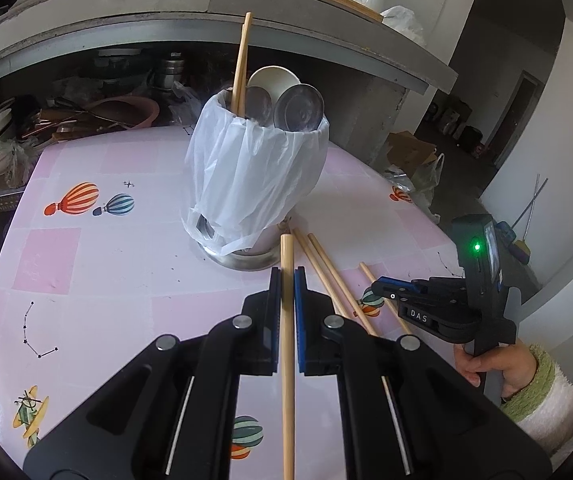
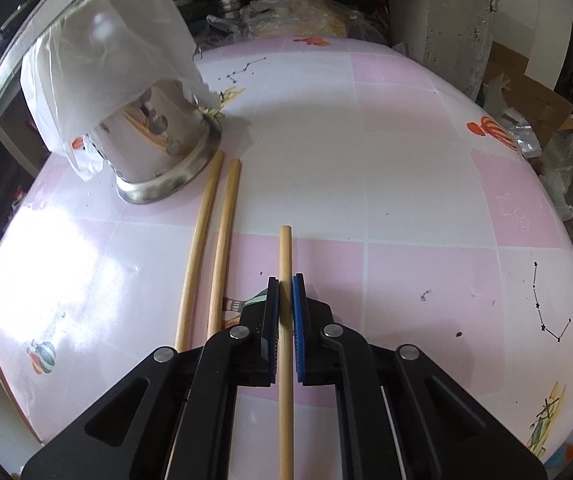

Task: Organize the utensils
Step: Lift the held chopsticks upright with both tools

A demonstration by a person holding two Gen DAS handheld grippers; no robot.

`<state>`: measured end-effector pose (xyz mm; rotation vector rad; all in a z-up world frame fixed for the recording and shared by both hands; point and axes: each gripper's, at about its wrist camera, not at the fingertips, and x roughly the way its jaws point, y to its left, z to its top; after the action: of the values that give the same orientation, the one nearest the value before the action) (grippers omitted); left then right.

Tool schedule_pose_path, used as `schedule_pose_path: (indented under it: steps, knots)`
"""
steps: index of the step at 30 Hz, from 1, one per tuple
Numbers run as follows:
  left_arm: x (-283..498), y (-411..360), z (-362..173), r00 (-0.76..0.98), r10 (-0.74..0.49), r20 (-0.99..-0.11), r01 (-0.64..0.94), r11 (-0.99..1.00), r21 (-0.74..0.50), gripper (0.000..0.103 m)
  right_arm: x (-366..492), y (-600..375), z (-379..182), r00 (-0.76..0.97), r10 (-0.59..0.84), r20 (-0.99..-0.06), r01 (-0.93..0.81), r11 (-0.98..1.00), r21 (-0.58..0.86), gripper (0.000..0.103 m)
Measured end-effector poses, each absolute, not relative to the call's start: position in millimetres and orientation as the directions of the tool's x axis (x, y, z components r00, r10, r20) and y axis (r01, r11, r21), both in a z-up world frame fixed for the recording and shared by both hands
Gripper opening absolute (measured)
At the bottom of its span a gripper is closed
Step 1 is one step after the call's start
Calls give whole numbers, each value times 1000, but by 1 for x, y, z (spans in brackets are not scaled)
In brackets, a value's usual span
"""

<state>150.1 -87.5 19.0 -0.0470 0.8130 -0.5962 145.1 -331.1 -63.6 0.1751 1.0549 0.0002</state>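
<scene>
i see my left gripper [image 1: 286, 276] clamped on one pale bamboo chopstick [image 1: 287, 320], its tip just short of the perforated steel utensil holder [image 1: 246, 258] draped in a white plastic bag [image 1: 254, 176]. that holder stands upright on the pink balloon-print tablecloth [image 1: 86, 264] and contains two upright chopsticks [image 1: 241, 68], a white bowl [image 1: 272, 78] and round metal lids [image 1: 298, 108]. my right gripper [image 2: 285, 280] has pinched a second chopstick [image 2: 285, 248] lying on the cloth, two loose chopsticks [image 2: 210, 248] beside it.
</scene>
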Motion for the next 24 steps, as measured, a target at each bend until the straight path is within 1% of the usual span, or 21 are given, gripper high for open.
schedule_pose_path:
  steps: [10,16,24]
  knots:
    - [145,-84,30,554,-529,-643,490,831,-262,6,120,-358,0,631,142,-763,82,965,248,7]
    - [136,-82,41,570,-538,-620,502,826,-255,6,103,-363,31,693,154,-705,67,959,275,7]
    - [124,-74,54,602,-544,-584,507,826,-247,6,89,-366,58,744,163,-648,47,955,294,7]
